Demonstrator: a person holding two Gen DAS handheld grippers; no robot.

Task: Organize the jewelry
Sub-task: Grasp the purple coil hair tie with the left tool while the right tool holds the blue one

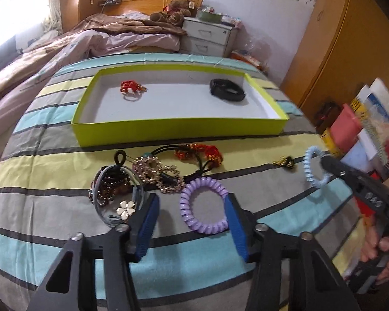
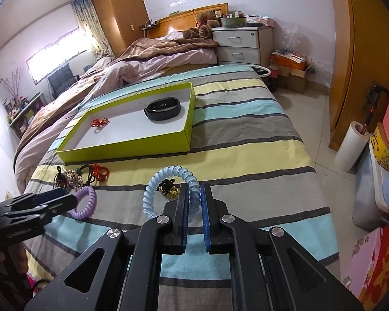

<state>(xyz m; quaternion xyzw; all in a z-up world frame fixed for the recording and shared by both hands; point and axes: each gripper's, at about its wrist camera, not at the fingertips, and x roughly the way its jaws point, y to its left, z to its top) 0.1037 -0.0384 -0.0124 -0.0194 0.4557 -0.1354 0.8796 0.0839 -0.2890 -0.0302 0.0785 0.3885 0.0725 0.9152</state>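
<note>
A lime-green box lies on the striped bedspread, holding a red knot charm and a black wristband. My left gripper is open, its blue pads either side of a purple coil hair tie lying on the bed. My right gripper is shut on a light-blue coil hair tie, held above the bed. A pile of beads, chains and hair ties lies left of the purple tie.
A small gold-and-black piece lies on the bed under the blue tie. Red knot ornaments lie before the box. Storage bins and boxes stand right of the bed. A white nightstand stands beyond.
</note>
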